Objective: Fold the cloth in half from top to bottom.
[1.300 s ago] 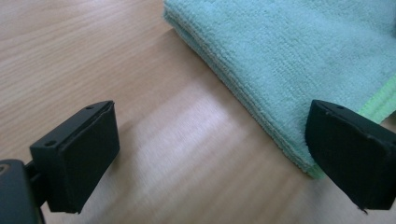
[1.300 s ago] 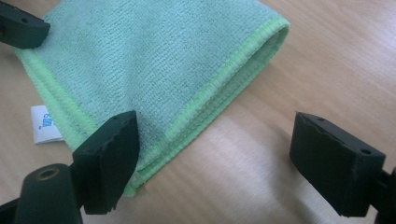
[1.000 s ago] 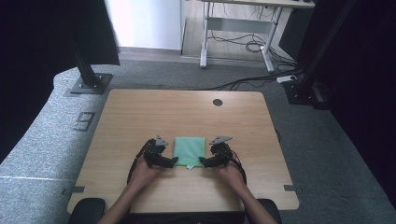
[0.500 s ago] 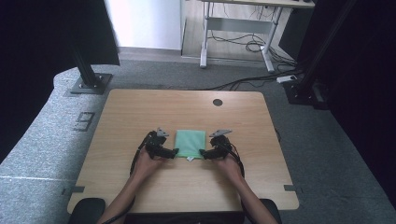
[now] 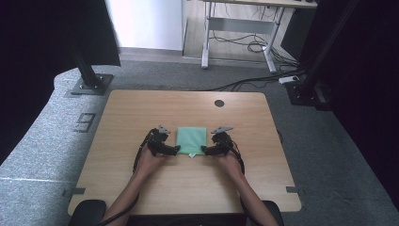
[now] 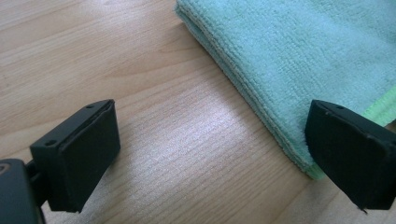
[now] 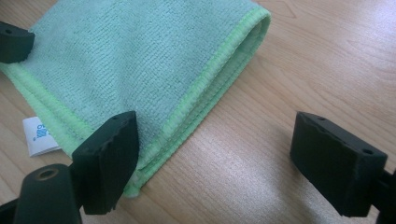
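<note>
The folded green cloth [image 5: 191, 140] is lying flat on the table [image 5: 141, 113] — left tongs [image 5: 175, 150] and right tongs [image 5: 205, 150] are flanking its near corners, both gaping wide, gripping nothing, probably lining up to pinch both corners together.

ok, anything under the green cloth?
Just the wooden table around the folded green cloth; a white label pokes out. Whatever's beneath is hidden.

The folded green microfibre cloth [image 6: 308, 60] is running off the top and right edges of the left gripper view. Its small white label [image 7: 38, 135] is showing print too tiny to read.
</note>
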